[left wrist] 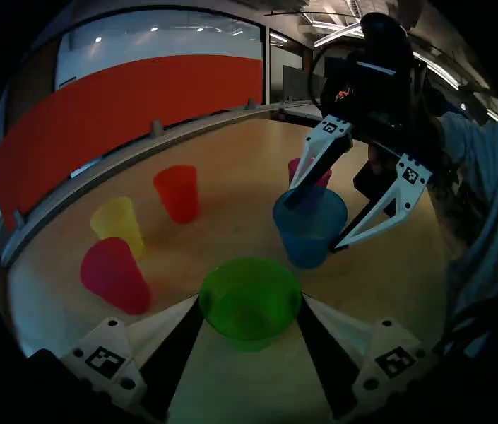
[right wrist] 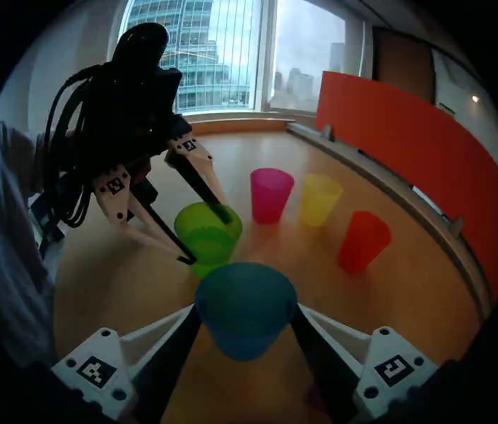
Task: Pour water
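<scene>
At a wooden counter [left wrist: 390, 283], the left tongs [left wrist: 250, 298] clench an upright green cup [left wrist: 249, 328] while the right tongs [right wrist: 245, 307] grasp a blue cup [right wrist: 245, 332] just beside it, with a pink cup [right wrist: 270, 194], a yellow cup [right wrist: 319, 198] and an orange cup [right wrist: 363, 240] standing nearby.

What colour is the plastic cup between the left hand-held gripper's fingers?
Green: the translucent green plastic cup shows best in the left gripper view.

Daylight from the tall windows [right wrist: 227, 56] brightens the right gripper view and backlights what stands before them. The left gripper view is dimmer, under ceiling strip lights [left wrist: 333, 32]. Fisheye distortion bends the edges; soft shadows lie on the table [right wrist: 404, 297].
</scene>
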`<state>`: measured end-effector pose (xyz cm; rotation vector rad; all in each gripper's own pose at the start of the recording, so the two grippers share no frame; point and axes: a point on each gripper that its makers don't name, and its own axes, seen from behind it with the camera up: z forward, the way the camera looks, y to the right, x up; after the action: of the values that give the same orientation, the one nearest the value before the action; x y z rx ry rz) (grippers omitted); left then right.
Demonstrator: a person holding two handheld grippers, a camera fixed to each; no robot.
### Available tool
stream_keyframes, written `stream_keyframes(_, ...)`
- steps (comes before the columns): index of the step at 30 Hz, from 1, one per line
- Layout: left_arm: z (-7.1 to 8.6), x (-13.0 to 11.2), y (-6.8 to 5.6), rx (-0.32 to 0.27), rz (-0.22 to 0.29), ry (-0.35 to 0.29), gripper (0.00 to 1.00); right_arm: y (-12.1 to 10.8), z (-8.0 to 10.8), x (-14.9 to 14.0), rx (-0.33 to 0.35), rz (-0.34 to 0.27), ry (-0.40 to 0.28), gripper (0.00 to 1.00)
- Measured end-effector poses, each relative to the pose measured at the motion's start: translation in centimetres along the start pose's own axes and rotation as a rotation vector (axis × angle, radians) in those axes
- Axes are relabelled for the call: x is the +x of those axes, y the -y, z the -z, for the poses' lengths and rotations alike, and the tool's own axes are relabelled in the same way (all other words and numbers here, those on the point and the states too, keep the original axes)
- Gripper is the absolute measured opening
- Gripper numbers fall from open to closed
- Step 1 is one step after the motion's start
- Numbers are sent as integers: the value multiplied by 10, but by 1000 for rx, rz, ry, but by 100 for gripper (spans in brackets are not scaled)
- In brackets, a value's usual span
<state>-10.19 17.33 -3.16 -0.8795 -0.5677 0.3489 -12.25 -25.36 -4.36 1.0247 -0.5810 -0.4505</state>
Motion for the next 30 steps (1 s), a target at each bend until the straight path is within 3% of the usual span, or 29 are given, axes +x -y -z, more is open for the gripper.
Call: stream_keyframes(30, 3, -8, 5, 6, 30, 3, 88, 3, -7, -15, -10, -13, 18, 91)
